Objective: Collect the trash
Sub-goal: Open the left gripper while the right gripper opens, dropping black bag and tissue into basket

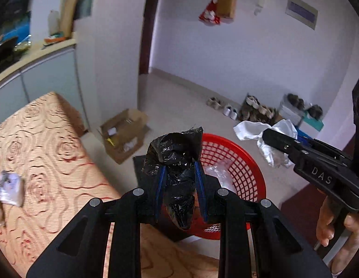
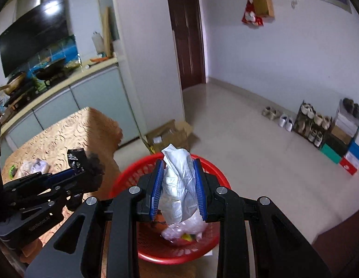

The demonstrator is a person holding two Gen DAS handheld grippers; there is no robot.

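**Two bags held over the red basket**

Over the red basket (image 2: 142, 254), both tools are kept close, w/ a bag pinched in each. The left gripper (image 1: 180, 185) is closed narrow on a crumpled black bag (image 1: 177, 162); the bag is squeezed between the blue pads (image 1: 160, 185) and sticks out past the tips. The right gripper (image 2: 178, 187) is clamped tight on a white bag (image 2: 179, 185), which hangs down toward the basket. Some trash is already seen at the bottom of the basket, incl. a clear plastic lump (image 2: 179, 231).

More trash is left on the table (image 1: 52, 150), e.g. a small pale wrapper (image 1: 9, 191) near its edge. A cardboard box (image 1: 124, 134) is seen on the floor beyond the basket.

How the drop may be done well, as a guess:

- Each bag should be brought fully inside the red rim before it is let go. The white one looks about right; the black one looks nearer the table side.
- The tools should be kept apart so they are not bumped.
- Pads should be opened wide, since thin bags can stick.
- One bag at a time may be safer.
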